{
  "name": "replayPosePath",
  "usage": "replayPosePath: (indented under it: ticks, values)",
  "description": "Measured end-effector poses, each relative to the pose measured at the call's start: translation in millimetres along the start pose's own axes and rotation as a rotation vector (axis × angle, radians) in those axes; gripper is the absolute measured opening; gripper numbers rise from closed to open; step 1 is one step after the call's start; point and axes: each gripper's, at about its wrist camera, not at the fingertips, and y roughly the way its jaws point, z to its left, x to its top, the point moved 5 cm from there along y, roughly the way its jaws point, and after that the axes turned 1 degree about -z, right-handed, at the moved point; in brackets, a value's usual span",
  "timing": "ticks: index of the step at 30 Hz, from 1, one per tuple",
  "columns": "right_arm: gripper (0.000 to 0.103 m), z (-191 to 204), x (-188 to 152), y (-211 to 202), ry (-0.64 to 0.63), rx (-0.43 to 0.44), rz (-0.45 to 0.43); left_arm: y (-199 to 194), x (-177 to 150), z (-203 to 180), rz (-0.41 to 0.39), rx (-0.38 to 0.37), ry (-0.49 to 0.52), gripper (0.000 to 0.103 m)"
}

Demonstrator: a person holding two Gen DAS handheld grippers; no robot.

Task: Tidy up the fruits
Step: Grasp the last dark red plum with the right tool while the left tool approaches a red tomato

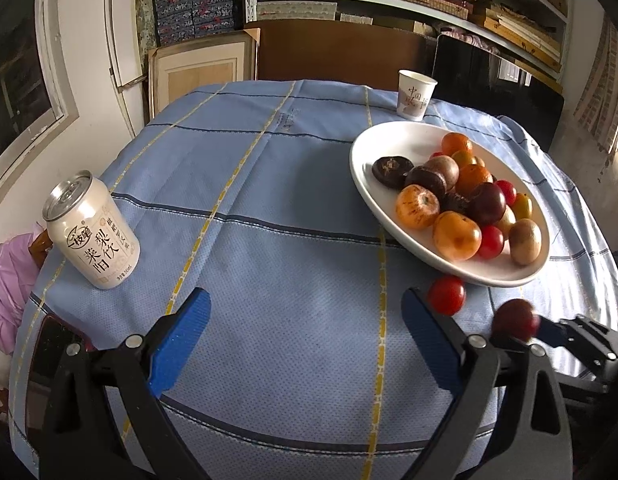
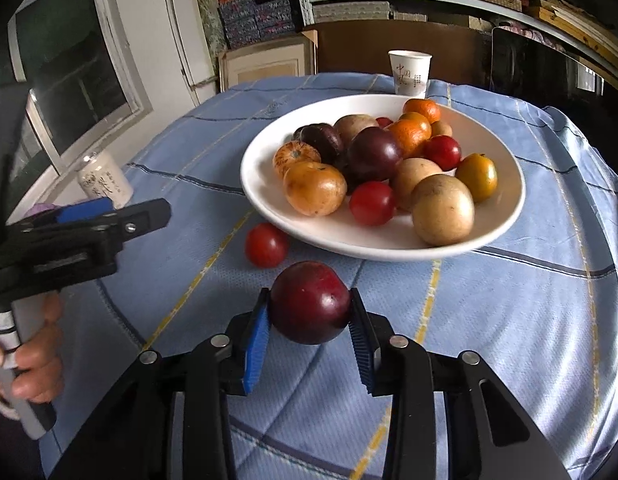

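1. Right tongs [image 2: 310,320]: closed on a dark red plum [image 2: 310,302], blue pads pressing both its sides, at 6 o'clock of the plate.
2. Left tongs [image 1: 305,332]: spread wide, nothing between them, over bare blue checked tablecloth [image 1: 269,184].
3. White plate [image 2: 505,208]: heaped with tangerines, plums, cherry tomatoes and tan round fruits.
4. Loose cherry tomato [image 2: 266,245]: on the table, at 7 o'clock of the plate, just beside the rim.
5. Drink can [image 1: 91,232]: upright, at 9 o'clock.
6. Paper cup [image 2: 410,72]: upright, at 12 o'clock beyond the plate.
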Motion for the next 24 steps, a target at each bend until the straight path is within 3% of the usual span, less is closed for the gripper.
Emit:
replayPosePath:
  ticks: [7, 13, 18, 24]
  values:
    - [0.038, -26.6, -3.3, -20.1, 0.059, 0.008, -0.043, 6.0, -4.3, -10.5, 0.000, 0.001, 0.048, 0.094]
    - [0.038, -44.5, -2.4, -33.7, 0.117, 0.013, -0.072, 11.4, -14.8, -39.9, 0.003, -0.072, 0.144, 0.094]
    - [0.038, -49.0, 0.0, -41.4, 0.137, 0.018, -0.091, 13.2, -20.4, -70.9, -0.002, -0.142, 0.232, 0.079]
    - [0.038, -49.7, 1.3, -46.2, 0.135, 0.009, -0.101, 23.6, -17.9, -88.0, 0.038, -0.217, 0.210, 0.065]
